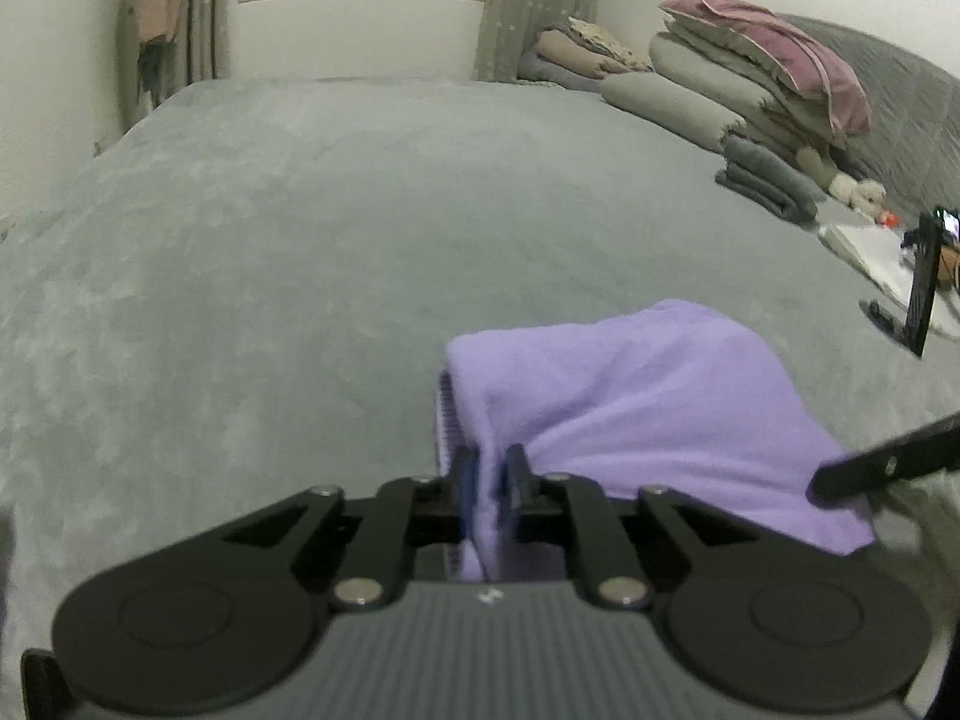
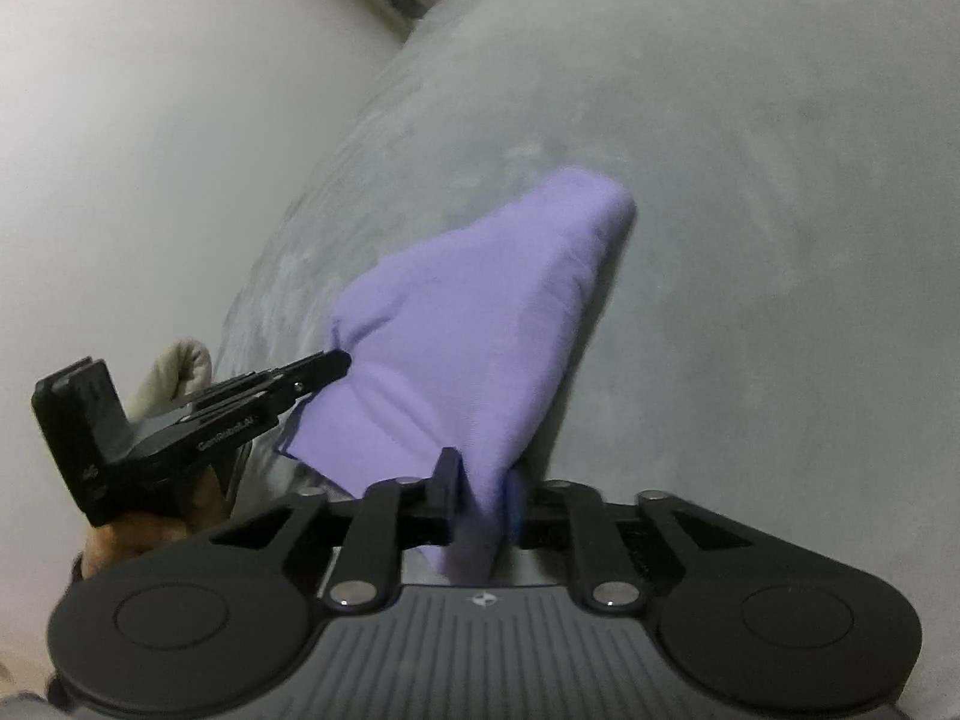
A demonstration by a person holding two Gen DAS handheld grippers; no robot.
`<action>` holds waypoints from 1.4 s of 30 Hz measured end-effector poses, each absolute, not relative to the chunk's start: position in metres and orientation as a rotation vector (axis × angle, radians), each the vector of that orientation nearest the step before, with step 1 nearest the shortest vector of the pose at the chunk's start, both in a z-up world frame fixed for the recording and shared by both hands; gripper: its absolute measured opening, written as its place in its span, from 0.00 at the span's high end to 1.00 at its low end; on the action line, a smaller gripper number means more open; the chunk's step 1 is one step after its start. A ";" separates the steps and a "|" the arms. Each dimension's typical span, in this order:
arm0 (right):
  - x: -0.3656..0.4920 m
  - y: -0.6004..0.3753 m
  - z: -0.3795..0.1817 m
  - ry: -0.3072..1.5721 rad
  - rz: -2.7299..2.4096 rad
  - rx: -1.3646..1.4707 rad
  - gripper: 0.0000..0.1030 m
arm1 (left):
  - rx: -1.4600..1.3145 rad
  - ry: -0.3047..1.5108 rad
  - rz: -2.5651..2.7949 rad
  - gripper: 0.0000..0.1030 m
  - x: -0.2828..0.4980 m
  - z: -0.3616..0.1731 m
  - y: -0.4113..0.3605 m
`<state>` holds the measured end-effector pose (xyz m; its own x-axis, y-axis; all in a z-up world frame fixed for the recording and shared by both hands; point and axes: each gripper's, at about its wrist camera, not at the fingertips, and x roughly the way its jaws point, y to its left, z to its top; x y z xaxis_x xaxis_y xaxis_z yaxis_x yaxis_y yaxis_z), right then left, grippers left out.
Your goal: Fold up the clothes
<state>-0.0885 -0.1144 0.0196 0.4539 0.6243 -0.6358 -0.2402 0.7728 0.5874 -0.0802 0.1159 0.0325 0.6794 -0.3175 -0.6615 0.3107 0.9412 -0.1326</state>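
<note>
A lilac garment lies folded into a small bundle on the grey-green bed cover, its near edge lifted between my two grippers. My left gripper is shut on the near left corner, with cloth pinched between its blue pads. In the right wrist view the left gripper's tip bites a gathered corner of the garment. My right gripper is shut on the near right corner, and fabric fills the gap between its fingers. A right finger shows at the garment's right edge.
Stacked quilts and pillows line the far right of the bed, with a folded grey towel in front. A black phone stand and white papers sit at the right edge. A person's hand holds the left gripper. A wall stands past the bed's left side.
</note>
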 end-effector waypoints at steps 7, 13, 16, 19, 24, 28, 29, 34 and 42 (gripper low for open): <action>-0.029 -0.136 0.014 0.968 0.471 0.563 0.58 | -0.022 0.768 -0.350 0.79 -0.078 0.028 0.119; -0.004 -0.131 0.011 0.959 0.496 0.522 0.86 | -0.038 0.776 -0.350 0.74 -0.076 0.027 0.123; -0.020 -0.117 0.031 0.811 0.514 0.410 0.87 | -0.053 0.764 -0.318 0.69 -0.078 0.029 0.128; -0.024 -0.099 0.035 0.779 0.504 0.305 0.85 | -0.115 0.784 -0.320 0.65 -0.075 0.028 0.138; -0.020 -0.101 0.015 0.865 0.472 0.383 0.67 | -0.282 0.821 -0.403 0.31 -0.067 0.026 0.156; -0.027 -0.118 0.011 0.900 0.505 0.501 0.54 | -0.316 0.864 -0.464 0.30 -0.059 0.020 0.151; -0.030 -0.120 0.010 0.908 0.515 0.508 0.54 | -0.308 0.872 -0.472 0.31 -0.057 0.019 0.148; -0.037 -0.111 0.013 0.890 0.524 0.420 0.57 | -0.252 0.895 -0.462 0.56 -0.052 0.013 0.136; -0.044 -0.092 0.019 0.850 0.486 0.240 0.71 | -0.232 0.853 -0.423 0.76 -0.061 0.022 0.135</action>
<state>-0.0440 -0.0918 0.0191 0.5595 0.5017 -0.6598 -0.3144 0.8650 0.3912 -0.0612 0.1350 0.0221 0.5822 -0.4496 -0.6774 0.2669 0.8927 -0.3631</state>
